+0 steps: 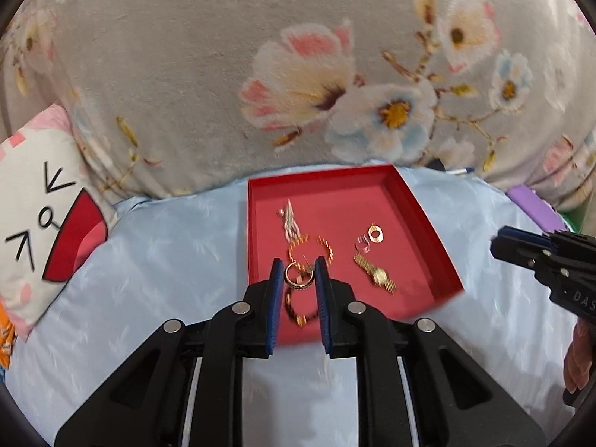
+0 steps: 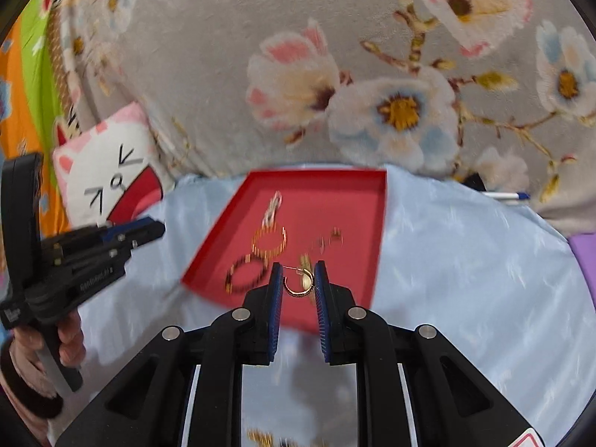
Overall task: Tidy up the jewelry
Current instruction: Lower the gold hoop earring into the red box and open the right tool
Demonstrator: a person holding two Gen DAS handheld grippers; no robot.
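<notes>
Right gripper [image 2: 297,284] pinches hoop earring [image 2: 298,284] | left gripper [image 1: 298,279] likewise (lettering blurred)

A grey floral blanket [image 1: 193,74] fills the background. A pale blue cloth [image 1: 167,246] covers the surface in front. A white cat-face cushion [image 1: 41,201] leans at left, touching the blanket. A purple item [image 1: 532,205] lies at right. A blue-capped pen [image 2: 506,196] rests beside the blanket's base.

Soft, even indoor light, no hard shadows. Motion blur smears the small gold jewellery [image 2: 294,260]. Fisheye bending darkens both views' corners.
</notes>
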